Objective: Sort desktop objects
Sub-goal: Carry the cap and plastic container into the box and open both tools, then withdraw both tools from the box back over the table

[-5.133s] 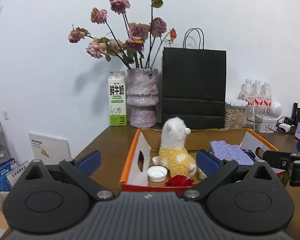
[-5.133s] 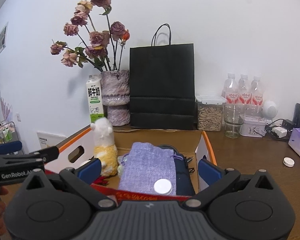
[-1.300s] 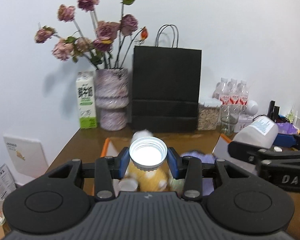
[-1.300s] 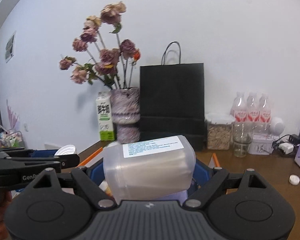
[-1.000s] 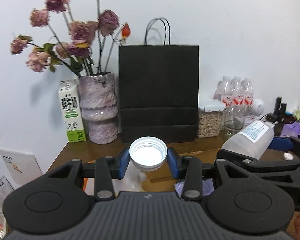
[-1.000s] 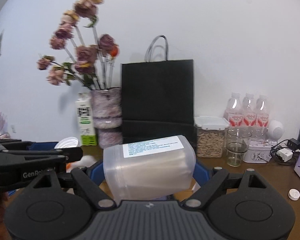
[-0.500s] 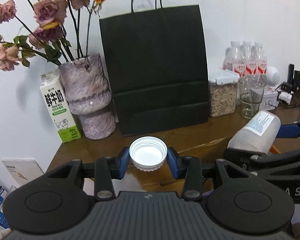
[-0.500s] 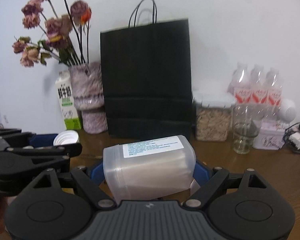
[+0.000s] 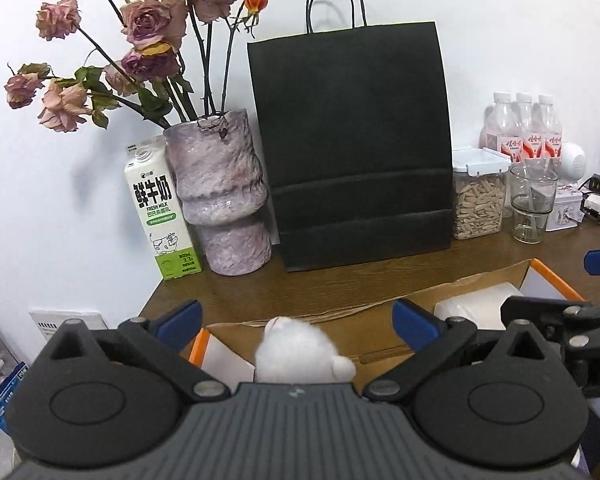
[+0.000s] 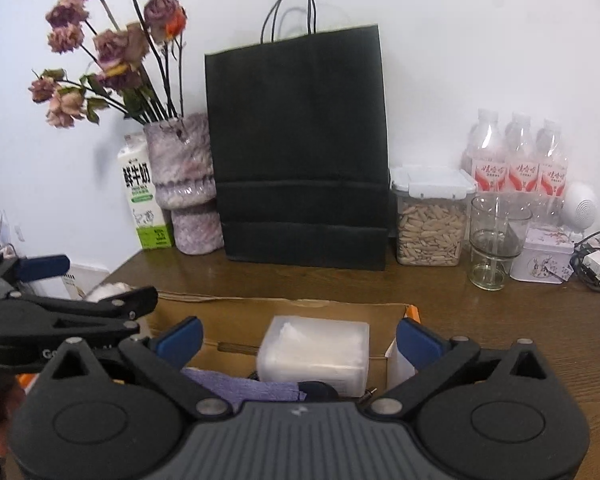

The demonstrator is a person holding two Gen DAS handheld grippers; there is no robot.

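Home or office desk, wooden desktop [image 10: 500,320], vase of roses [image 9: 220,192], milk carton [image 9: 162,216]

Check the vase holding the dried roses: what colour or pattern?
Mottled mauve and white, marbled look; the vase shows best in the left wrist view.

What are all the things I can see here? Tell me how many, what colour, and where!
Dried roses: a bunch, dusty pink, in the vase.
Mottled purple vase: one, back left of the desk.
Milk carton: one, white and green, left of the vase.
Black paper bag: one, against the wall, middle.
Clear seed container: one, white lid, right of the bag.
Water bottles: three, clear with red labels, back right.
Empty glass: one, clear, beside the container.
Cardboard box: one, brown with orange edges, front.
Translucent plastic jar: one, whitish, in the box.
Plush toy: one, white, in the box.
Left gripper: blue fingers, open.
Right gripper: blue fingers, open.
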